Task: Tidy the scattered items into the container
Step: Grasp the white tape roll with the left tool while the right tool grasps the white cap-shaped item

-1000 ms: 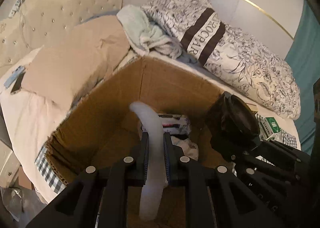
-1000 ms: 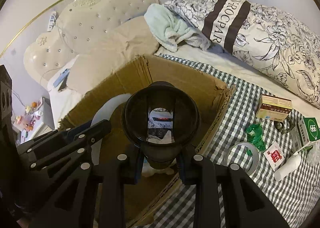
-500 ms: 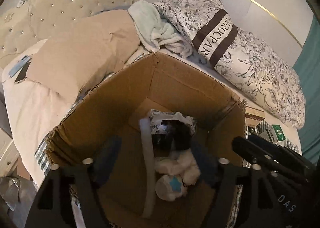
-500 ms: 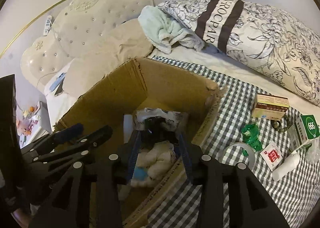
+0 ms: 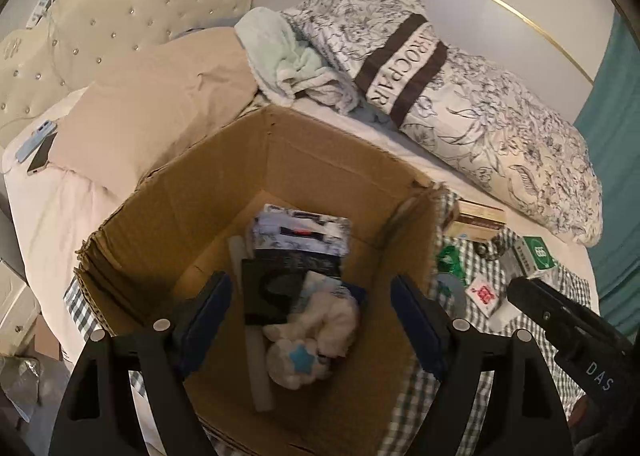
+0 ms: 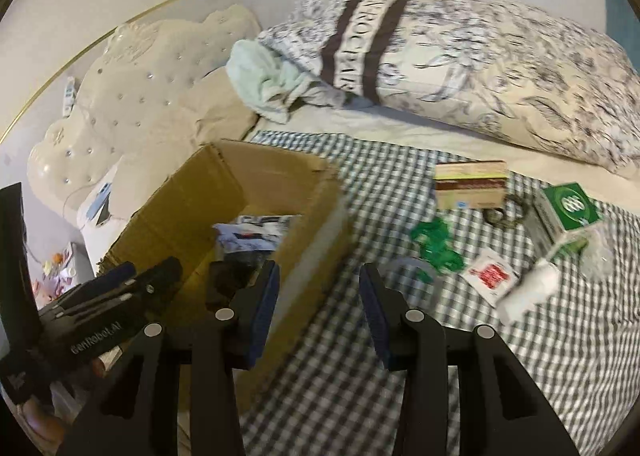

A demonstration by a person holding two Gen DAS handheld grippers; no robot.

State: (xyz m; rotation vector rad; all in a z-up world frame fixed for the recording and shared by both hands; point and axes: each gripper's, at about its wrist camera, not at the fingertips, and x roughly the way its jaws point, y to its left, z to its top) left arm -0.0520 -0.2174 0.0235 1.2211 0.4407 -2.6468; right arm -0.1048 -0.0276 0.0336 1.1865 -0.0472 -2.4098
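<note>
Left wrist view: the cardboard box point(image 5: 224, 191) sits open on the bed, right under my left gripper point(image 5: 310, 316), and it fills the middle of the frame. Inside lie a white tube point(image 5: 258, 368) along the floor toward 6 o'clock, a black item point(image 5: 268, 296), a fluffy white toy point(image 5: 316, 340) with a blue star, and a patterned packet point(image 5: 300, 232) toward 12 o'clock. My left jaws are opening wide, with nothing pressed between the pads; the box contents lie below them.

In the right wrist view my right gripper point(image 6: 318, 308) has its jaws partly apart and empty, over the checked cloth point(image 6: 360, 376) just beside the box's near wall, with the box at about 10 o'clock. The loose items lie at 1 to 3 o'clock: a green wrapper point(image 6: 436, 242), a tape ring point(image 6: 412, 276) just past my right finger, a red-printed sachet point(image 6: 490, 276), a white bottle point(image 6: 528, 292), a green box point(image 6: 568, 211) and a tan box point(image 6: 470, 183). The floral pillow point(image 6: 480, 67) lies at 12 o'clock.
</note>
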